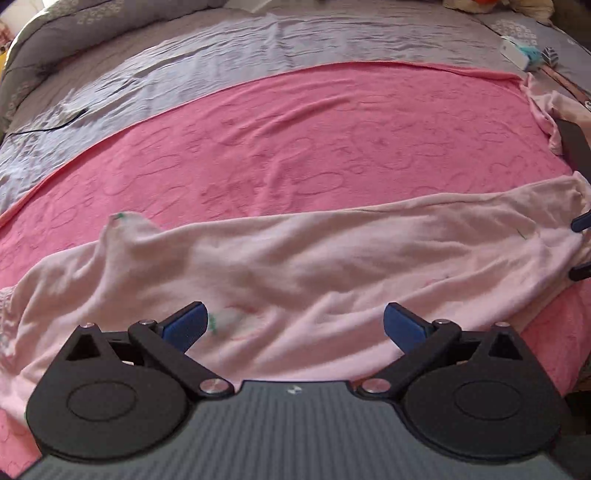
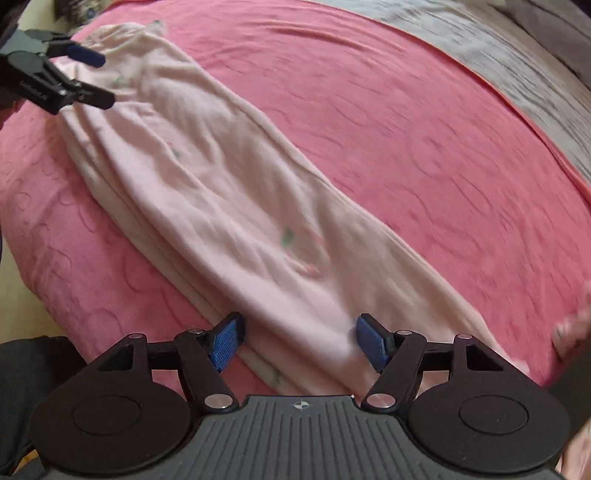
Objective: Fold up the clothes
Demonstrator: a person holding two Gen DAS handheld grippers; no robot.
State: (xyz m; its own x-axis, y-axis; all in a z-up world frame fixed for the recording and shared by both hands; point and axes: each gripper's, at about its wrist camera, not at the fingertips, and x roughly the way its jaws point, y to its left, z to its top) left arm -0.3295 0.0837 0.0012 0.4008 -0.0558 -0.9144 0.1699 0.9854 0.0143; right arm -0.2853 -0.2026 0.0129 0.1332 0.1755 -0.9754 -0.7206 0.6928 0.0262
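A pale pink garment (image 1: 295, 258) lies folded into a long narrow strip across a pink blanket (image 1: 295, 140) on the bed. My left gripper (image 1: 295, 325) hovers open over one end of the strip, with nothing pressed between its blue pads (image 1: 184, 328). In the right wrist view the garment (image 2: 221, 192) runs diagonally from top left to bottom right. My right gripper (image 2: 300, 339) stands open over its near end, the cloth below and between the fingers but not pinched. Each gripper shows in the other's view: right gripper (image 1: 580, 247), left gripper (image 2: 99, 77).
A grey sheet (image 1: 258, 48) and a rolled grey quilt (image 1: 55, 33) lie beyond the blanket. A white box (image 1: 517, 51) sits at the far right, a black cable (image 1: 55, 123) at the left. More pale pink cloth (image 1: 546, 107) is bunched at the right. The bed's edge (image 2: 33, 258) drops at the left.
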